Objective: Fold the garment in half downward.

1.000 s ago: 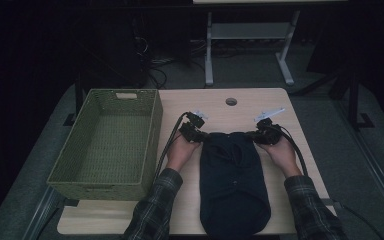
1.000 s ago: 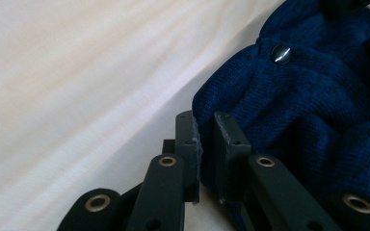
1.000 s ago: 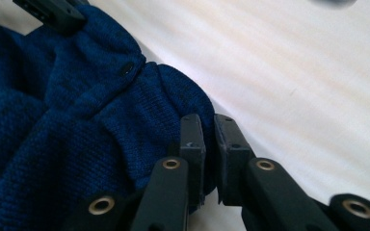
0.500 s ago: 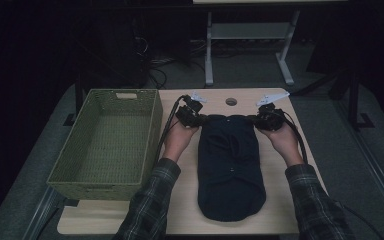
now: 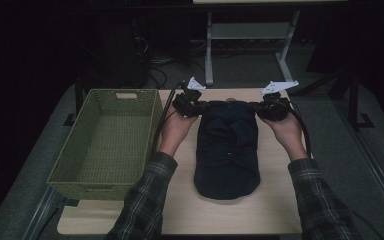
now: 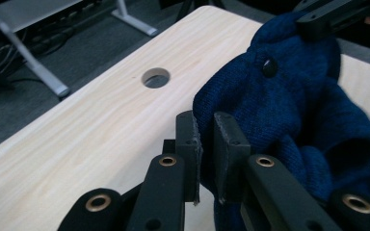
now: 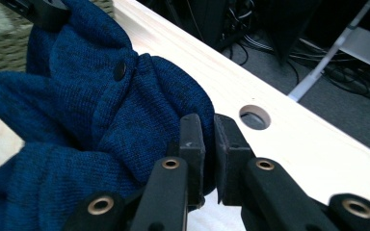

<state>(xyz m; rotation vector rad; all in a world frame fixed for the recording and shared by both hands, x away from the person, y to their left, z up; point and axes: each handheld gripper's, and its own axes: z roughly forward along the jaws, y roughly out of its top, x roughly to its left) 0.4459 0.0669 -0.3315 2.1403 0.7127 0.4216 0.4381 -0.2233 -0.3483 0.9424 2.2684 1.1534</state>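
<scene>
A dark blue knit garment point(image 5: 227, 150) with a dark button point(image 6: 270, 67) lies lengthwise on the wooden table point(image 5: 275, 200), its far edge lifted off the surface. My left gripper point(image 5: 196, 106) is shut on the far left corner; in the left gripper view its jaws point(image 6: 206, 125) pinch a fold of the knit. My right gripper point(image 5: 260, 107) is shut on the far right corner, with blue cloth point(image 7: 139, 120) squeezed between its pads point(image 7: 204, 126). The cloth's top edge stretches between the two grippers. The near end rests on the table.
A green woven basket point(image 5: 70, 145), empty, stands on the table's left side beside my left forearm. A round hole point(image 6: 155, 78) is cut in the tabletop near the far edge. Beyond the table are desk legs and cables on a dark floor.
Both hands have risen and moved toward the table's far edge, pulling the garment's top edge up and away. The garment has slid farther up the table and is stretched longer.
</scene>
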